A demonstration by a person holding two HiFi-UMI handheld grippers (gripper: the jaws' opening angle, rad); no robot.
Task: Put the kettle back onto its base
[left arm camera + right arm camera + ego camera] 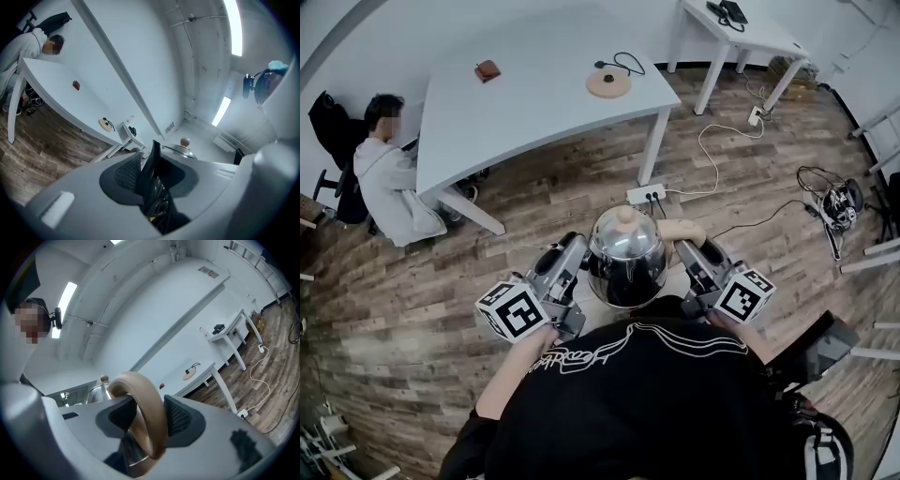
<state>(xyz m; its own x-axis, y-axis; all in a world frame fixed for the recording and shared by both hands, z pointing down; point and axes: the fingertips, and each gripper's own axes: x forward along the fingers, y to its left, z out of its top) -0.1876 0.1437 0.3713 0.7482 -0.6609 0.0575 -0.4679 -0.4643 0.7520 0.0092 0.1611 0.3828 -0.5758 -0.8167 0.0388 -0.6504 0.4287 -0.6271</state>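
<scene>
I take this to be an office or lab workroom, not a home. A large white table (pixel 534 103) stands on wood-pattern flooring (pixel 422 281), and a second white table (pixel 741 37) stands nearer the far wall. A person (pixel 389 178) sits at the large table on a dark chair (pixel 333 131). A power strip (pixel 645 195) lies on the floor with a white cable (pixel 712 159) running from it. More cables and gear (pixel 834 202) lie at the right edge. The walls (pixel 140 319) are bare white, and strip lights (pixel 233 26) run along the ceiling.
</scene>
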